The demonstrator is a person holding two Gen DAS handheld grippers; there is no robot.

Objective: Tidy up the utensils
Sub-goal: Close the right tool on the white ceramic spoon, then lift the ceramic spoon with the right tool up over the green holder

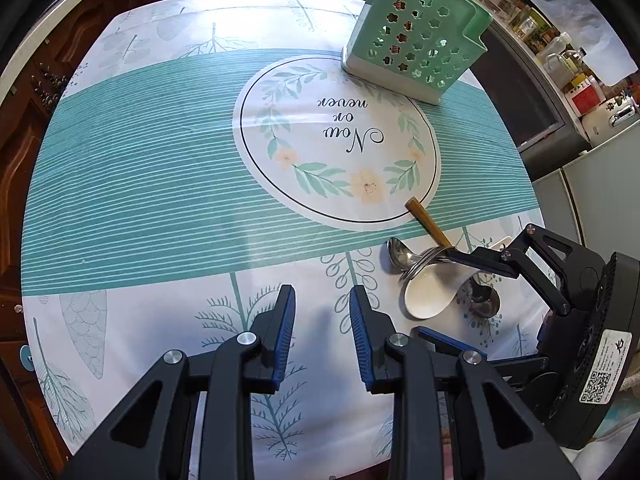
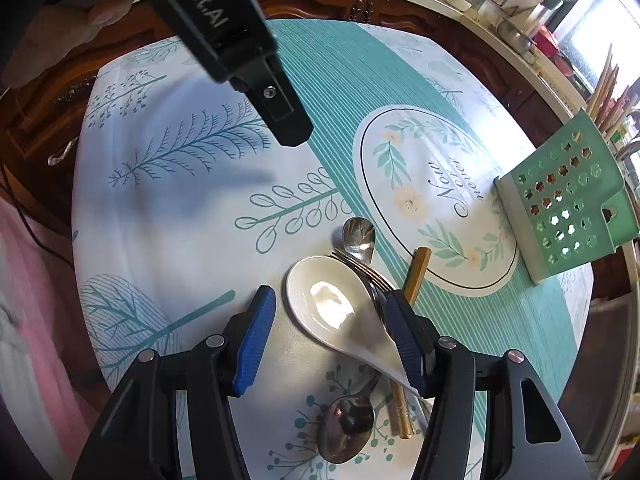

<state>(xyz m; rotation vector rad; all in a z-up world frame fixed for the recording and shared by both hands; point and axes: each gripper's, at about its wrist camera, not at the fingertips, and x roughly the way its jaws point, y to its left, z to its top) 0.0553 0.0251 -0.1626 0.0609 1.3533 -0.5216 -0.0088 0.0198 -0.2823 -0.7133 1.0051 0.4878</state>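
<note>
On the bench (image 1: 160,168), which is covered with a teal-striped cloth printed with leaves and a round wreath motif, a small heap of utensils lies near one edge: a white ceramic spoon (image 2: 332,304), two metal spoons, one (image 2: 359,236) with its bowl toward the wreath and the other (image 2: 346,428) with its bowl toward the bench edge, and a brown-handled utensil (image 2: 416,276) whose handle reaches onto the wreath print. The metal pieces cross under the ceramic spoon's handle. The right tool (image 2: 328,332) points steeply down over this heap with its jaws spread wide; the ceramic spoon's bowl lies between the blue pads, and the right pad stands against its handle, though whether it presses there cannot be told, and nothing is gripped. The left tool (image 1: 322,320) hangs over bare cloth just beside the heap, its jaws only partly apart and with nothing between them. A green perforated utensil holder (image 1: 416,40) stands upright on the far side of the wreath, well apart from the heap, with chopsticks (image 2: 608,84) sticking out of its top.
</note>
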